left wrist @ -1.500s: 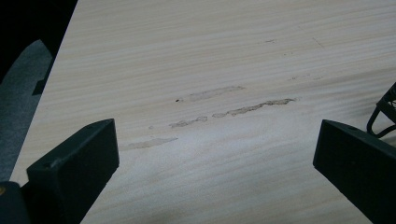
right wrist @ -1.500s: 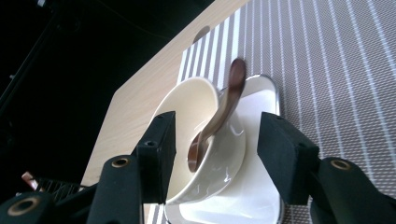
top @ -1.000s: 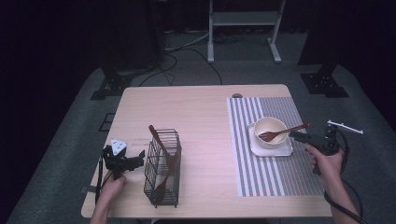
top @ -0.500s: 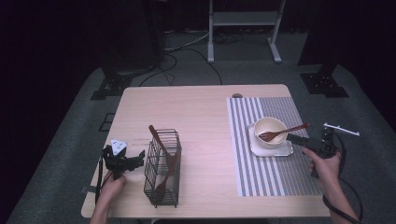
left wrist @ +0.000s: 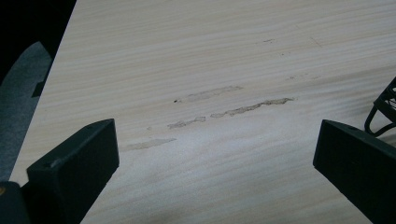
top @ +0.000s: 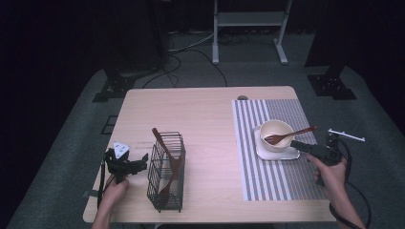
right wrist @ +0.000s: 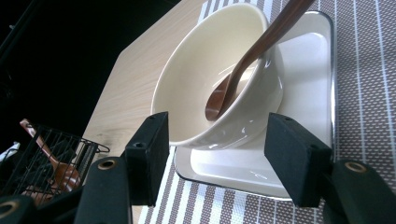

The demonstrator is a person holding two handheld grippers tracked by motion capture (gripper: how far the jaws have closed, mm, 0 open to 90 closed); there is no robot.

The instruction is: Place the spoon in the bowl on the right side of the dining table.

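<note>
A cream bowl stands on a white square plate on the striped placemat. A brown wooden spoon rests in the bowl with its handle pointing right. My right gripper is open, its jaws just short of the plate's right edge and facing the bowl. My left gripper is open over bare wood, just left of the black wire basket. The basket holds wooden utensils.
The wooden table is bare between basket and placemat. A small dark grommet sits at the far edge. Beyond the table, a metal stand and cables lie on the dark floor.
My right gripper and hand have drawn slightly back toward the near edge, away from the spoon handle. The left gripper has stayed still.
</note>
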